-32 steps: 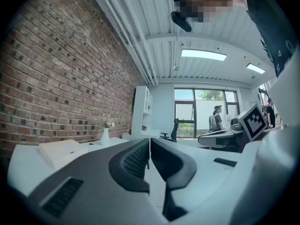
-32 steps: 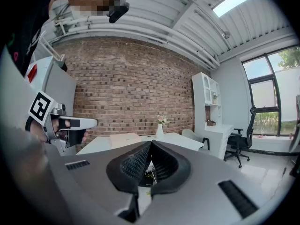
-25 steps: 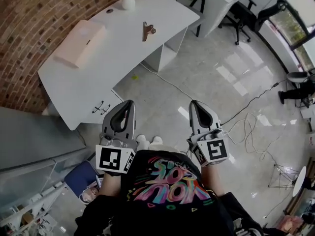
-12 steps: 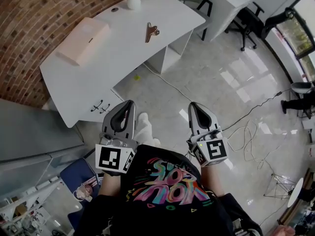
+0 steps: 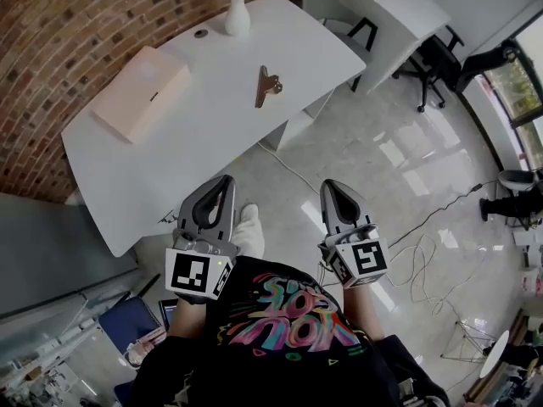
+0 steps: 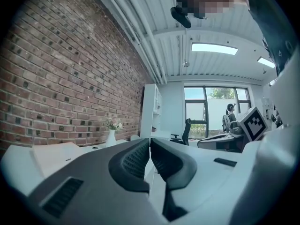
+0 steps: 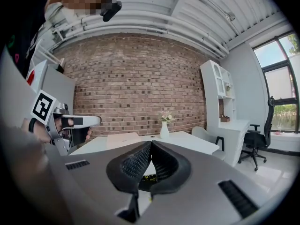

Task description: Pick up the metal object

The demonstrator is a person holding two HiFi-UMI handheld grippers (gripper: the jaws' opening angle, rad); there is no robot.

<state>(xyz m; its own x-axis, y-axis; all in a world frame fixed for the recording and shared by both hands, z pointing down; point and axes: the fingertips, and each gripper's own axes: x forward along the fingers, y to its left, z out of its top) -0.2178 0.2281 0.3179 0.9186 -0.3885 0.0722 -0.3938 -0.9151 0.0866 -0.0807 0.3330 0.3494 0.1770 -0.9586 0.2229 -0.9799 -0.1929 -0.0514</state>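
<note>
left gripper (image 5: 224, 179) and right gripper (image 5: 330, 185) now nearer the table (image 5: 212, 117).

A red brick wall (image 5: 76, 24) runs along my left, with a white table (image 5: 195, 134) set against it. Below me lies a glossy pale floor (image 5: 365, 185) that mirrors the daylight, with loose cables (image 5: 422, 257) trailing across it. A black office chair (image 5: 428, 58) stands beside a second white desk (image 5: 416, 11). Tall windows (image 6: 206, 109) and a ceiling light panel (image 6: 214, 48) brighten the room.

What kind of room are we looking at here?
Probably an office or studio: a white desk against a brick wall, a black swivel chair, and big windows.
</note>
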